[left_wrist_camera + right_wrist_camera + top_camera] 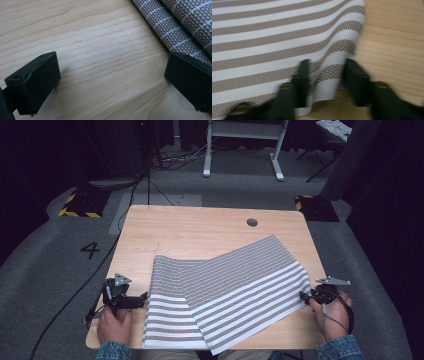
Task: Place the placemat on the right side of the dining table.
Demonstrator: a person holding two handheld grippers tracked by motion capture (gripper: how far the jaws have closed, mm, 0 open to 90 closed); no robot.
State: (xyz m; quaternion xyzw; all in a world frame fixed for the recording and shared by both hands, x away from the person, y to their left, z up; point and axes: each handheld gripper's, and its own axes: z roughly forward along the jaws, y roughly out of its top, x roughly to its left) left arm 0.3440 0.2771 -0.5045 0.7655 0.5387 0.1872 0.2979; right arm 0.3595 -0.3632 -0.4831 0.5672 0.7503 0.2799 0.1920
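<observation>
A striped mat is spread on the table, with one part folded over the other. Its right corner is caught between the jaws of the right gripper, which have closed in on it. The left gripper is held wide open on bare wood, just beside the mat's left edge.
</observation>
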